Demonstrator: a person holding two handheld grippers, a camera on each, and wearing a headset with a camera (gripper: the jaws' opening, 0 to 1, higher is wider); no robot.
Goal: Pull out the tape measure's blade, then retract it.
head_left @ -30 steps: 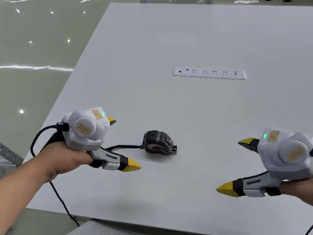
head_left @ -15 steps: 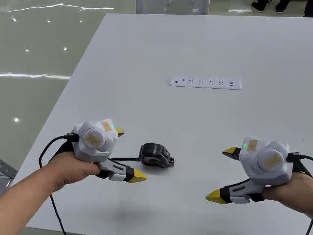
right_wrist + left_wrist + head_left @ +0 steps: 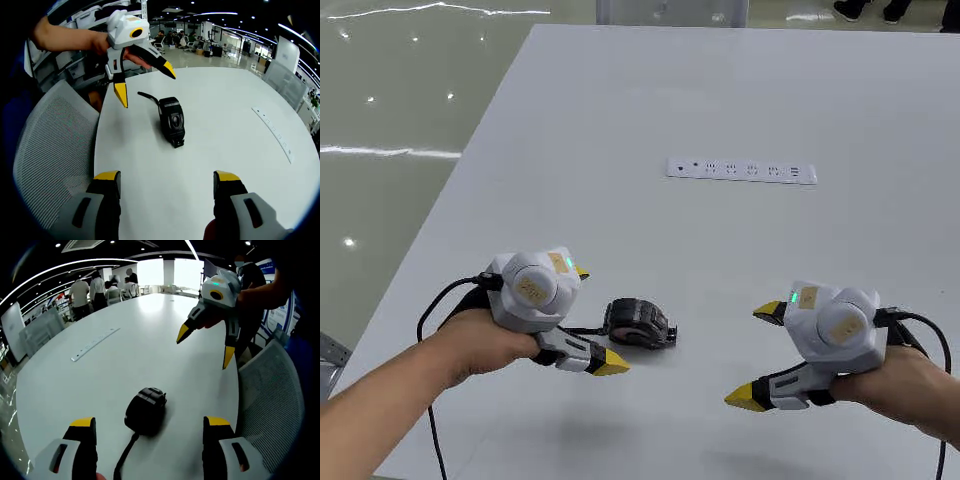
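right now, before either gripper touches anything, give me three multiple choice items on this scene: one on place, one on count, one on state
1. Where does the tape measure lie?
A. on the table, just ahead of the left gripper
B. on top of the power strip
C. on the floor

2. How many power strips lie on the table?
A. three
B. one
C. none

3. How do the two grippers stand?
A. both shut
B. left shut on the tape measure
C. both open, holding nothing

Answers:
1 A: the left gripper view shows it on the table just past that gripper's tips.
2 B: a single white power strip lies farther up the table.
3 C: the left gripper and right gripper have jaws spread, touching nothing.
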